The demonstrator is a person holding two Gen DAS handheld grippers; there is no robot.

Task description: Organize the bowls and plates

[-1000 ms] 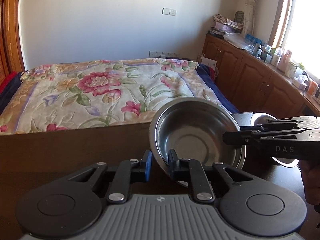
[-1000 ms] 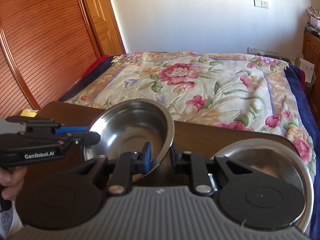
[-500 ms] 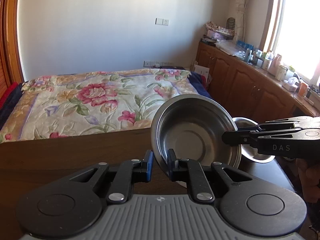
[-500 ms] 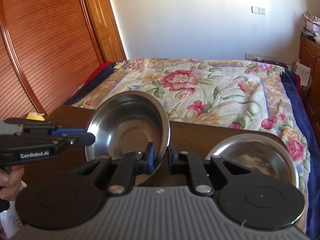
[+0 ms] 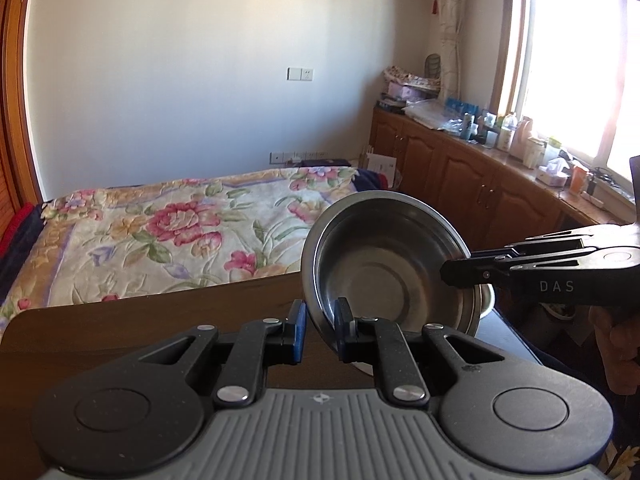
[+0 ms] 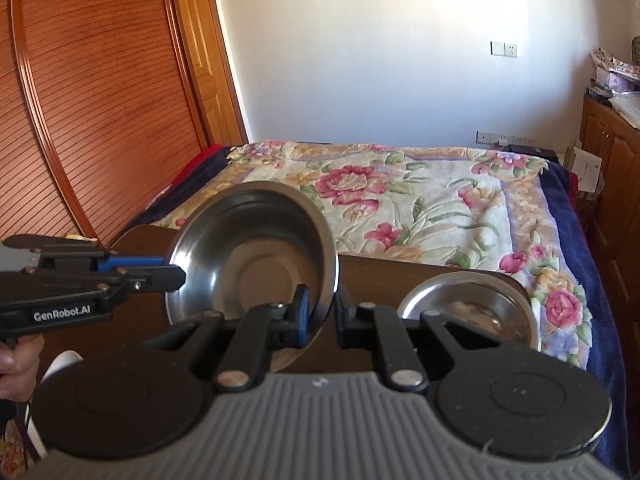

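Observation:
A steel bowl [image 5: 384,264] [image 6: 248,260] hangs tilted above the dark wooden table [image 5: 160,320] [image 6: 380,276], its hollow facing the cameras. My left gripper [image 5: 320,328] is shut on the bowl's left rim. It enters the right wrist view from the left [image 6: 176,276]. My right gripper [image 6: 322,320] is shut on the opposite rim and reaches in from the right in the left wrist view [image 5: 452,272]. A second steel bowl [image 6: 468,312] rests on the table's right end, mostly hidden behind the held bowl in the left wrist view [image 5: 486,304].
A bed with a flowered cover [image 5: 180,232] [image 6: 420,200] lies just beyond the table. Wooden cabinets [image 5: 480,184] crowded with bottles run under the window on the right. A slatted wardrobe door [image 6: 100,120] stands on the left. A hand [image 5: 616,344] grips the right tool.
Both grippers have risen together with the bowl, lifting it off the table and tipping it more upright. The second bowl has stayed on the table.

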